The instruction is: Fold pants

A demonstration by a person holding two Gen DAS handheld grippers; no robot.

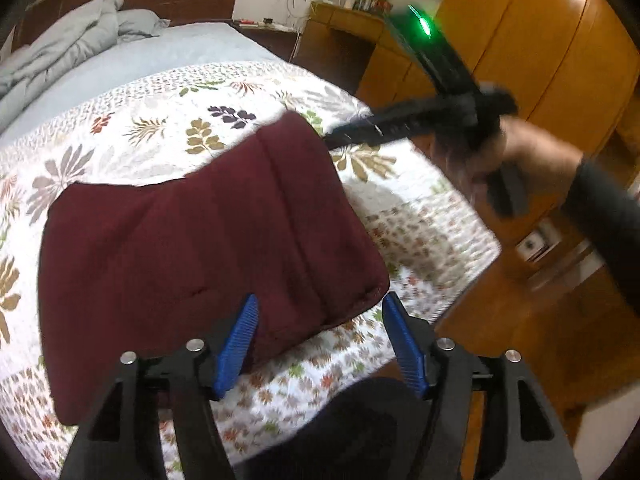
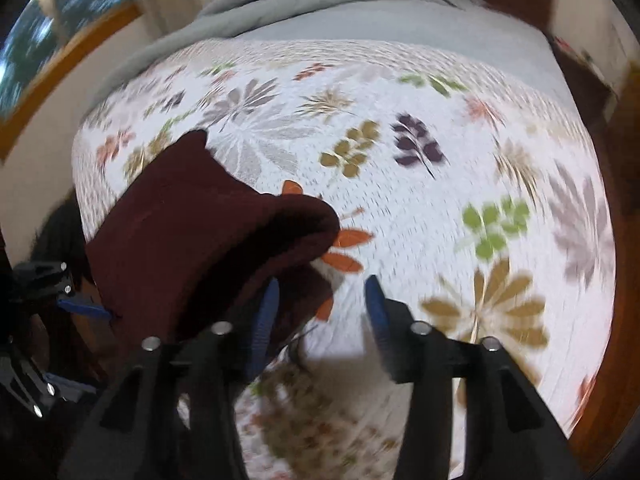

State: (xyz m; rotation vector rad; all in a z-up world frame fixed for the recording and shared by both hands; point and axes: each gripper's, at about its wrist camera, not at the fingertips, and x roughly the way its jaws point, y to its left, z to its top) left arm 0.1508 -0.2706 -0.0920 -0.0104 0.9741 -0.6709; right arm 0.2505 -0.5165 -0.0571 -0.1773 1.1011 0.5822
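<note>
The maroon pants (image 1: pixel 192 240) lie folded into a thick rectangle on the leaf-print quilt (image 1: pixel 132 120). My left gripper (image 1: pixel 318 312) is open, its blue pads straddling the near right corner of the fold just above it. In the left wrist view my right gripper (image 1: pixel 400 124) shows blurred, held by a hand over the far right corner of the pants. In the right wrist view my right gripper (image 2: pixel 322 292) is open and empty; the pants (image 2: pixel 192 248) are at lower left with their curled edge by the left pad. The left gripper (image 2: pixel 80 308) shows at the far left edge.
The quilt (image 2: pixel 420 184) covers the bed's near end. A crumpled grey blanket (image 1: pixel 60 48) lies on the pale blue sheet at the far end. Wooden wardrobe doors (image 1: pixel 532 48) and a wooden floor lie right of the bed. A dark-clothed knee (image 1: pixel 340 428) is below the left gripper.
</note>
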